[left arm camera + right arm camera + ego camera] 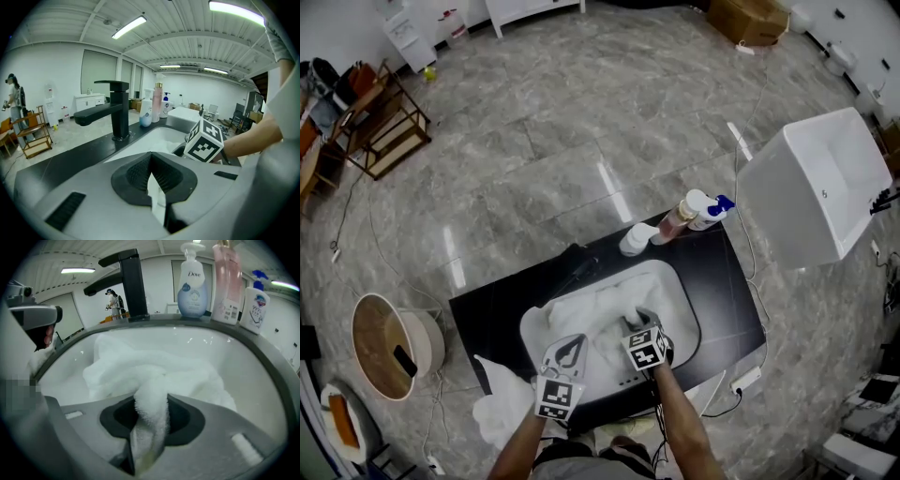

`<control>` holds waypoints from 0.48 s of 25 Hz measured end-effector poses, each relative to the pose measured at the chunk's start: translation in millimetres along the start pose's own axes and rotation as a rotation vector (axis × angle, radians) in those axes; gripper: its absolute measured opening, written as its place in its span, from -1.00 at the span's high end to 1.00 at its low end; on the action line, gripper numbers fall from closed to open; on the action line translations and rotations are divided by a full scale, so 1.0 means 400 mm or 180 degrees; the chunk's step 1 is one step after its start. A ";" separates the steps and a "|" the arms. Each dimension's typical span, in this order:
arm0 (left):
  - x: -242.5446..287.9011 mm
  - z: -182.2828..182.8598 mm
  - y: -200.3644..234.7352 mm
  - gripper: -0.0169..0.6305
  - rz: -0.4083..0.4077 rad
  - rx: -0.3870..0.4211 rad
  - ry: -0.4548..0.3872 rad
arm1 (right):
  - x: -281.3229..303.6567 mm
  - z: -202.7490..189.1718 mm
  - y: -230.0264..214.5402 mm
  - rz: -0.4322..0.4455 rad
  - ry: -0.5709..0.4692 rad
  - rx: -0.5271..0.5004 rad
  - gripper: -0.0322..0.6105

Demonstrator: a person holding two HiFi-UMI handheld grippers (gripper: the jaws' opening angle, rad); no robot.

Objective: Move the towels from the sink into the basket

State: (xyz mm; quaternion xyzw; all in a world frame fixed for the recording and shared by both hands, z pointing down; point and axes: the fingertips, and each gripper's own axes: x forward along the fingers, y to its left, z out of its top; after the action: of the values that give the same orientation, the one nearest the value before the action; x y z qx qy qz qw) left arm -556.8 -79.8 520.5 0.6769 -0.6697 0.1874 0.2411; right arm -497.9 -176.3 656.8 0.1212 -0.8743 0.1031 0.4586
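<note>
Towel pile (154,369) in sink (682,309), bunched mid-basin; R gripper (150,427) jaws narrowed, pinching raised fold of it; L gripper (153,180) jaws nearly together on thin white strip, prob. edge of second towel (502,408) hanging off counter front; step: pick-up, grip made, lift not yet done; next: raise fold clear of sink, carry left to basket (431,339) on floor, well apart.

Left tool (570,345) clamped on towel edge (156,194); right tool (639,321), pitched down, pinching bunched towel (150,380).
</note>
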 end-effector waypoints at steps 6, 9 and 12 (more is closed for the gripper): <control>-0.031 0.051 -0.017 0.92 -0.0006 0.0049 -0.0139 | -0.125 0.079 0.008 -0.0160 -0.0397 0.0056 0.48; -0.057 0.091 -0.032 0.92 -0.0013 0.0103 -0.0239 | -0.205 0.114 0.005 -0.0258 -0.0587 0.0118 0.47; -0.082 0.136 -0.055 0.92 -0.0035 0.0170 -0.0350 | -0.294 0.147 0.003 -0.0330 -0.0825 0.0236 0.47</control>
State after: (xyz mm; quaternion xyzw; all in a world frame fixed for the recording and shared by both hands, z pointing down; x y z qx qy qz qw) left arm -539.8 -84.6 455.8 0.6961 -0.6730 0.1664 0.1868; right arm -479.5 -178.5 526.7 0.1954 -0.9143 0.0950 0.3418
